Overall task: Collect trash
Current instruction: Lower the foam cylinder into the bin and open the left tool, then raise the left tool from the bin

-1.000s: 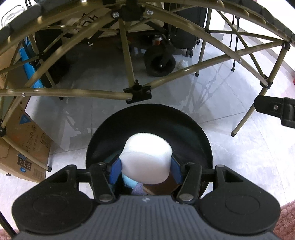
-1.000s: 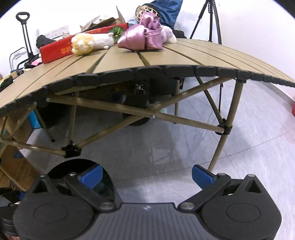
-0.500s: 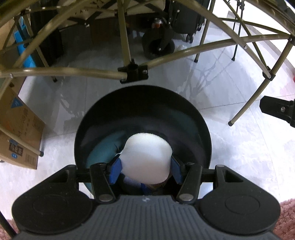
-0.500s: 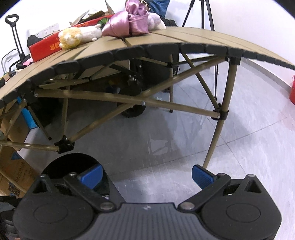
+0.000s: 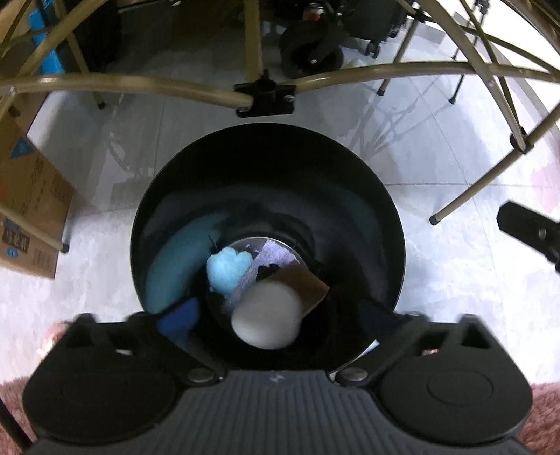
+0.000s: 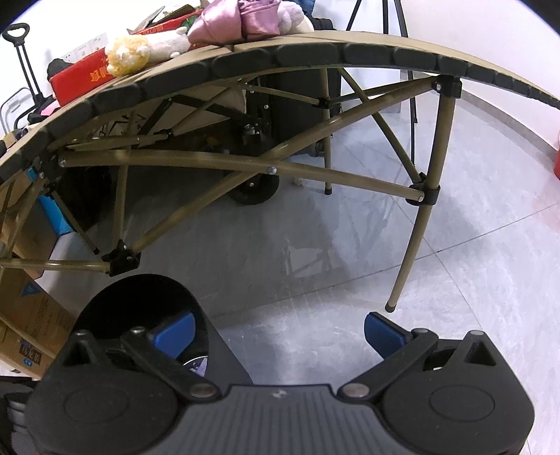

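Note:
In the left wrist view a black round bin (image 5: 378, 196) stands on the floor right under my left gripper (image 5: 276, 316). Its jaws are opening and stand wide apart. A white foam piece (image 5: 266, 316) lies loose between them inside the bin, touching neither pad. Under it lie a blue fluffy scrap (image 5: 227, 267), a brown card piece (image 5: 304, 281) and a lilac cloth (image 5: 271, 253). In the right wrist view my right gripper (image 6: 276, 332) is open and empty, just right of the bin (image 6: 140, 304).
A folding table (image 6: 315, 52) with olive legs (image 6: 423, 224) stands behind the bin, its crossbars (image 5: 140, 87) close above the bin's far rim. Soft toys (image 6: 147, 45), pink cloth (image 6: 241, 21) and a red box (image 6: 80, 77) lie on top. Cardboard boxes (image 5: 28, 210) stand at left.
The left gripper's jaws went from shut on the white foam piece to wide open, and the foam dropped into the bin. The left gripper sank and tipped down toward the bin.

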